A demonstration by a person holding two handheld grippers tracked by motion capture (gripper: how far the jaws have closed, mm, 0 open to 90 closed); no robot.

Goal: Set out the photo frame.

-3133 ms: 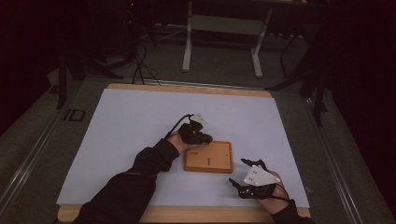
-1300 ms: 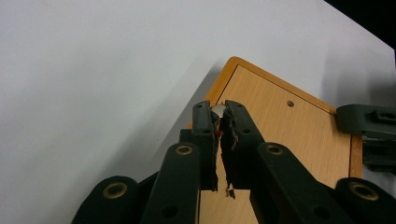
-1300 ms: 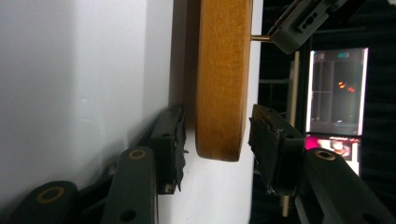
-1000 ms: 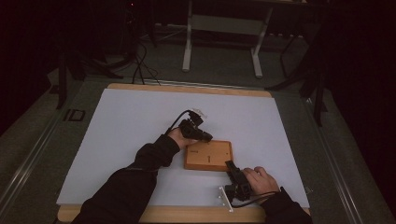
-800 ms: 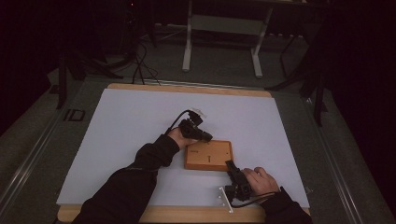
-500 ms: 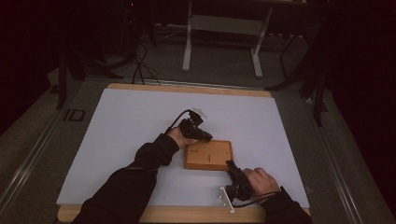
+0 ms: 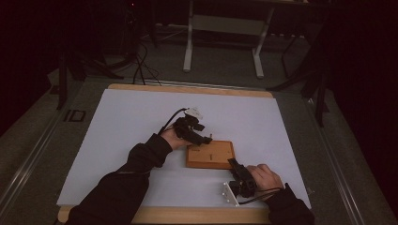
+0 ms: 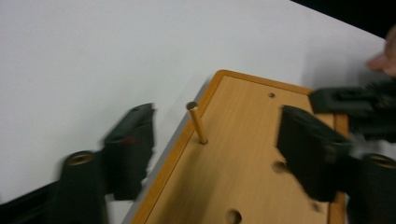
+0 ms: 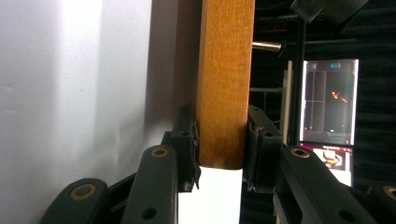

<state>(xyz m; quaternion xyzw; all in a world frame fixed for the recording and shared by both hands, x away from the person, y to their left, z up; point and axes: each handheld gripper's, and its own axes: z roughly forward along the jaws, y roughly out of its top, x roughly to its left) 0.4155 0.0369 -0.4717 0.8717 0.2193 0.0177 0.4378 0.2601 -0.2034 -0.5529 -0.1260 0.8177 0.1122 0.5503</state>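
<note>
A small wooden board (image 7: 211,154) with several holes lies on the white table. A thin brass peg (image 8: 197,122) stands upright in a hole near the board's (image 8: 243,158) edge. My left gripper (image 8: 215,114) hovers over it; its jaws have just been opening and now stand wide on either side of the peg without touching it. In the high view the left gripper (image 7: 205,139) is at the board's far left corner. My right gripper (image 9: 222,140) is shut on the board's near edge (image 9: 226,70), and in the high view the right gripper (image 7: 233,164) sits at the near right corner.
The white sheet (image 7: 141,122) covers most of the wood-rimmed table. A metal stand (image 7: 223,28) and cables lie on the floor beyond the far edge. A lit monitor (image 9: 329,102) glows in the right gripper view.
The left gripper has opened, let go of the peg and lifted slightly. The right gripper has kept its clamp on the board's edge.
</note>
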